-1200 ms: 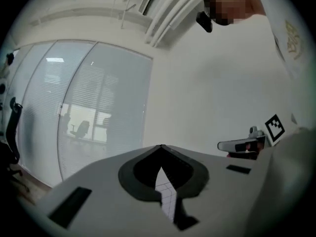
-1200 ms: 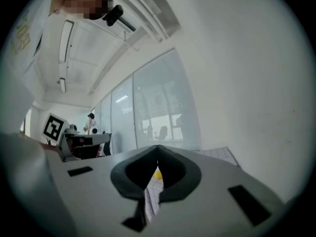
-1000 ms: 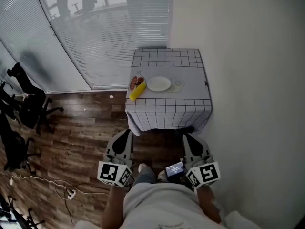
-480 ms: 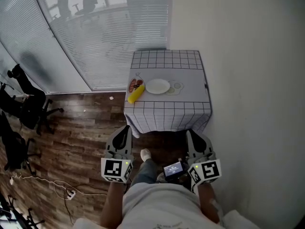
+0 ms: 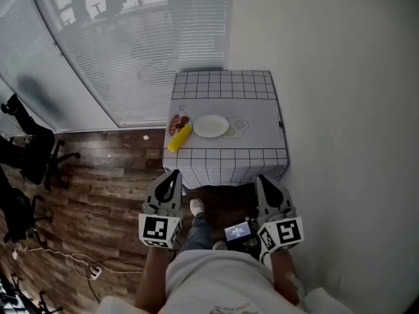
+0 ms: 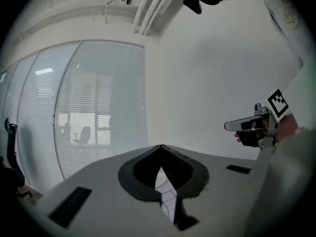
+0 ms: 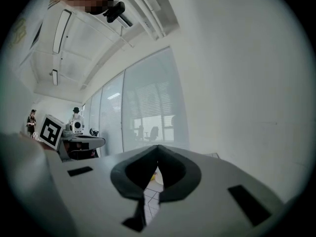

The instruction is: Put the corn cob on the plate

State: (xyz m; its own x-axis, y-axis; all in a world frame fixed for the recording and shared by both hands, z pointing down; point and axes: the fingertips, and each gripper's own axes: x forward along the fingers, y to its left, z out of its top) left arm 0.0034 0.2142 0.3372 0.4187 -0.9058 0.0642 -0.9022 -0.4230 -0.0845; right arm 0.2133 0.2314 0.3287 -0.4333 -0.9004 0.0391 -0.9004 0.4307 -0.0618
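Now nearer the worktop (image 5: pixel 258 110), left gripper (image 5: pixel 173 174) and right gripper (image 5: pixel 262 178) keep jaws shut, empty; corn (image 5: pixel 179 138) lies well ahead.

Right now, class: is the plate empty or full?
Empty. The plate shows bare white; the corn cob lies beside it, at its left.

My left gripper (image 5: pixel 173 175), lower left, and right gripper (image 5: pixel 263 179), lower right, are grey, with black-and-white marker cubes (image 5: pixel 159 231). I wear a white shirt (image 5: pixel 219 280), blue jeans (image 5: pixel 198 231) and a white shoe (image 5: pixel 196 207).
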